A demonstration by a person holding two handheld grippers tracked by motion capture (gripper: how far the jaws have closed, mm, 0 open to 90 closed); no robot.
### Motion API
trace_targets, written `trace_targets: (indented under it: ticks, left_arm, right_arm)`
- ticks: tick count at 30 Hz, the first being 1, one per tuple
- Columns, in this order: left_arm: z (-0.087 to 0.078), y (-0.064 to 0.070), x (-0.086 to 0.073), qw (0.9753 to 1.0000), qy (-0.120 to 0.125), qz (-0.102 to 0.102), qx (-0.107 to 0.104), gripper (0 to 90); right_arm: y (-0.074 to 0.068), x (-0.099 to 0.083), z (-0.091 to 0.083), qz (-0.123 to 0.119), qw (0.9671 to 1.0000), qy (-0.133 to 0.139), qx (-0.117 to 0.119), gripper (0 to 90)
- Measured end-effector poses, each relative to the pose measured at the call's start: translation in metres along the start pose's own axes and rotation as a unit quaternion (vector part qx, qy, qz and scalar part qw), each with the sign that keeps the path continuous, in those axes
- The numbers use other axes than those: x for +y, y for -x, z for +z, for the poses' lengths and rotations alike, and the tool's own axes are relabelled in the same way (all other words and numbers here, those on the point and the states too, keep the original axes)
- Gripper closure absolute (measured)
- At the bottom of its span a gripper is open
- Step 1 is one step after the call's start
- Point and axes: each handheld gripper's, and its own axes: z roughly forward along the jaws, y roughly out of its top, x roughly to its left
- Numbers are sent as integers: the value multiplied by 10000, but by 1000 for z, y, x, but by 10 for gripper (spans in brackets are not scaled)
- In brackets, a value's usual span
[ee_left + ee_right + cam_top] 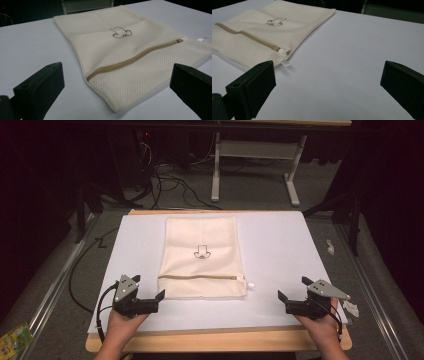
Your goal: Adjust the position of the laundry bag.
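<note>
From the high view, we see a cream mesh laundry bag (202,257) lying flat near the middle of a white table (280,250), its tan zipper (197,277) running across it close to the near edge. Our left gripper (152,295) sits near the bag's near-left corner, jaws spread and empty. Our right gripper (289,296) waits well apart from the bag on the right, also spread and holding nothing.

In the left gripper view, the mesh bag (130,60) lies just ahead between the two parted jaws, with the zipper (132,60) slanting up toward its slider (179,40) and a small printed emblem (120,32) beyond it.

In the right gripper view, the bag (262,37) lies off to the left, with the zipper's end and a white tag (285,63) near the left jaw; bare table lies ahead.

We judge the risks so: the mesh is thin and limp, so a pinch may catch only one layer or slide off. Pulling the zipper without the other gripper pinning the fabric would likely drag the whole bag across the smooth surface.
</note>
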Motion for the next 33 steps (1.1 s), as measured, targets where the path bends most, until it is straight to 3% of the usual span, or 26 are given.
trace_targets:
  ticks: [33]
  left_arm:
    - [7, 1, -1, 9999, -120, 62, -69, 1]
  right_arm:
    - [2, -3, 4, 55, 9999, -87, 35, 12]
